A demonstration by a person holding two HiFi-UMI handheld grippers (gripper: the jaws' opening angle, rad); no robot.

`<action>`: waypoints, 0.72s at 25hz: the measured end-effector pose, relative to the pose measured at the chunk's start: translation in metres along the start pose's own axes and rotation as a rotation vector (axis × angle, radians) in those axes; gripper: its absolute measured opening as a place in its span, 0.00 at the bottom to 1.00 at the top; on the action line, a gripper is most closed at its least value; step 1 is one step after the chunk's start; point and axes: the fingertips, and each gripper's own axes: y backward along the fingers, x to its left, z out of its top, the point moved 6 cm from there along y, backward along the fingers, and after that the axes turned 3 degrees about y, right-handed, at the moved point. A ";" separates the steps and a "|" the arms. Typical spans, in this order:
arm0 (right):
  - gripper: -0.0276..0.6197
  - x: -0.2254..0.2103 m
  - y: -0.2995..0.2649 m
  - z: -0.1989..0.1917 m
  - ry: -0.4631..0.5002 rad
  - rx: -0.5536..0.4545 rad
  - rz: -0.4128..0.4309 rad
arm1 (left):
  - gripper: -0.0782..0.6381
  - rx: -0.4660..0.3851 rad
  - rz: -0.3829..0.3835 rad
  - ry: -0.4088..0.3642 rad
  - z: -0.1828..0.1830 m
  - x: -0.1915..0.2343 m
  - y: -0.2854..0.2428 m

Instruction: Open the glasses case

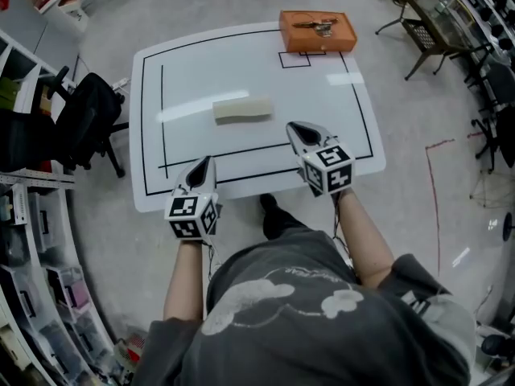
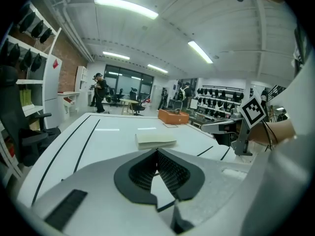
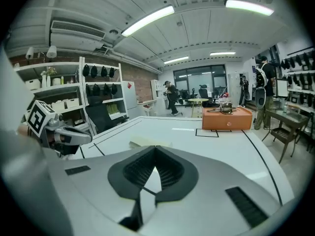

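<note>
A closed cream glasses case [image 1: 242,108] lies flat near the middle of the white table [image 1: 322,103]. My left gripper [image 1: 209,161] hovers over the table's near edge, below and left of the case, with its jaws together and nothing between them. My right gripper [image 1: 294,126] is a little right of the case and short of it, also shut and empty. In the left gripper view the case [image 2: 155,140] lies just past the closed tips of the left gripper [image 2: 157,150]. In the right gripper view the case [image 3: 150,142] peeks over the tips of the right gripper [image 3: 155,148].
An orange box [image 1: 317,31] with small metal items on top sits at the table's far edge, beside a small black outlined square. A black office chair [image 1: 84,119] stands left of the table, with shelving further left. Metal chairs stand at the far right.
</note>
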 end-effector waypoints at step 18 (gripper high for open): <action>0.21 -0.065 -0.075 0.018 0.088 0.081 0.131 | 0.11 0.125 0.067 0.032 0.014 0.012 -0.105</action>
